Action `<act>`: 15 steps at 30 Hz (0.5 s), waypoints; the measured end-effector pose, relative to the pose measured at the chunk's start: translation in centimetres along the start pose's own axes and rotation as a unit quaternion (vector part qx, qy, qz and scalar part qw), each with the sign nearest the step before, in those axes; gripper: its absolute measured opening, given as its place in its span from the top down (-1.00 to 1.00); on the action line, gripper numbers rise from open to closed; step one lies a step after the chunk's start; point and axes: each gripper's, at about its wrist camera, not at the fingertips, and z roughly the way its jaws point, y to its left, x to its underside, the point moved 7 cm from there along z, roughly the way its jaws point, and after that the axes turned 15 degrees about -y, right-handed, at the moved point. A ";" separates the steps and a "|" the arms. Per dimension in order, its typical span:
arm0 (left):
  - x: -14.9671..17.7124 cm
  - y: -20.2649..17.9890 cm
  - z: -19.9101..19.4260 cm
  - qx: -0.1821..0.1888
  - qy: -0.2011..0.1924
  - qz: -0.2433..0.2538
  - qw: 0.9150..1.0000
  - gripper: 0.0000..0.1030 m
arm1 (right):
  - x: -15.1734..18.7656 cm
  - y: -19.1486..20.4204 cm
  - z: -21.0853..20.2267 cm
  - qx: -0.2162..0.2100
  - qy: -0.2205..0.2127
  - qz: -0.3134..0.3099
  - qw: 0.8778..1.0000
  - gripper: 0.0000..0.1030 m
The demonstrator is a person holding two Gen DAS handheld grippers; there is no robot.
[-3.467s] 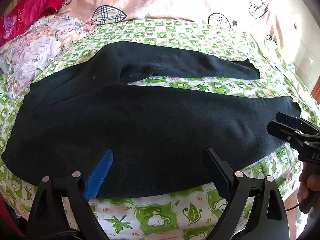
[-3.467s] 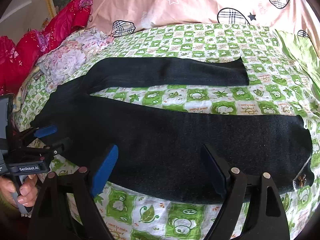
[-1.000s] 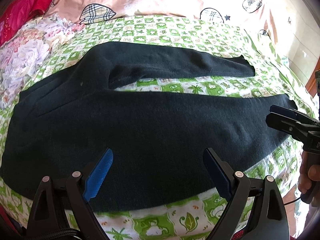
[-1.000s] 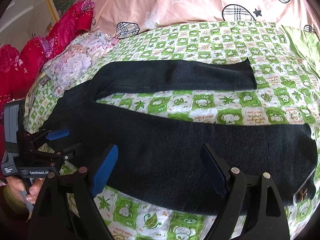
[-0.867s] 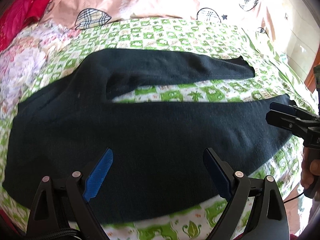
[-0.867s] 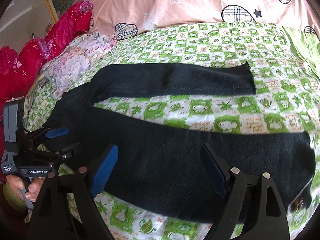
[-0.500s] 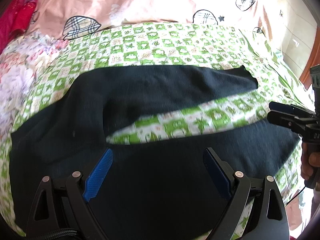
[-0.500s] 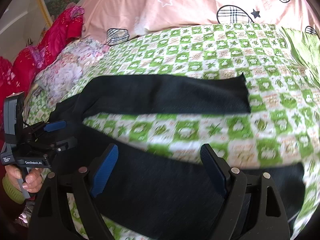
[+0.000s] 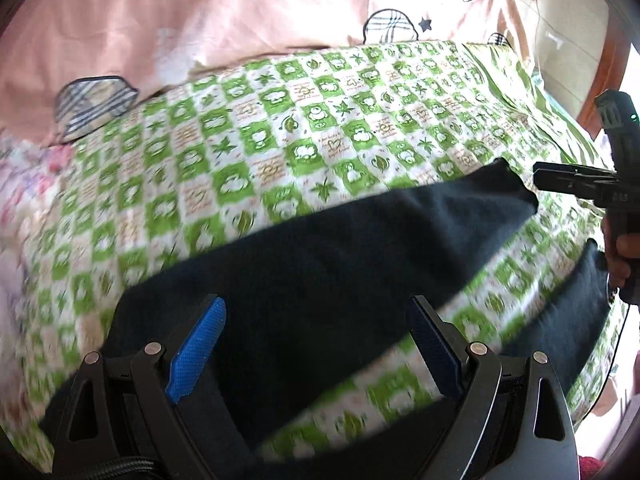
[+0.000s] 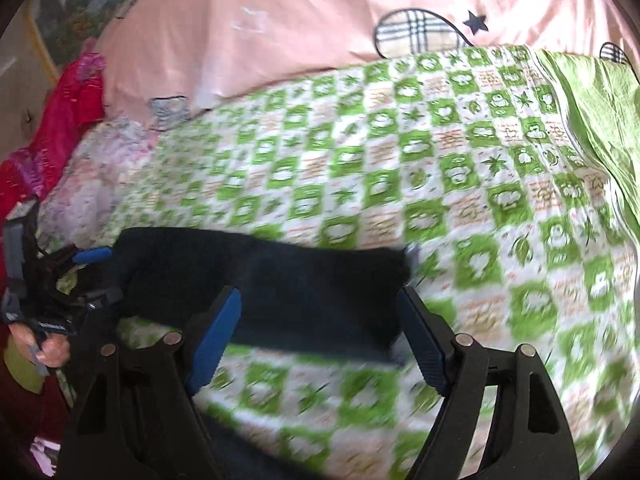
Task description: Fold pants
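Left wrist view: the left gripper [image 9: 316,344] stands released above the black pants [image 9: 340,264], which lie spread on the green checkered bedsheet [image 9: 280,128]. Closing here would likely pinch sheet along with fabric.

Right wrist view: the right gripper [image 10: 320,336], jaws just narrowing yet grasping nothing, straddles the far leg's hem. A shallow bite risks the hem slipping free.
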 end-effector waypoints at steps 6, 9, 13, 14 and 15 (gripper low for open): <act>-2.0 1.9 5.2 0.035 0.054 0.017 0.998 -0.79 | -0.4 -2.6 3.9 0.015 0.045 -0.007 0.999 -0.33; -2.4 2.6 7.6 0.042 0.078 0.032 0.996 -0.79 | 0.0 -3.6 5.7 0.015 0.068 -0.006 0.998 -0.17; -1.8 3.3 10.7 0.041 0.119 0.041 0.991 -0.76 | 0.1 -3.8 6.8 0.000 0.080 -0.010 0.997 0.28; -1.4 3.2 11.4 0.049 0.133 0.039 0.989 -0.68 | 0.1 -3.7 6.8 -0.002 0.081 -0.010 0.997 0.48; -1.1 3.1 11.8 0.052 0.139 0.039 0.988 -0.66 | 0.0 -3.7 6.7 -0.006 0.080 -0.010 0.997 0.60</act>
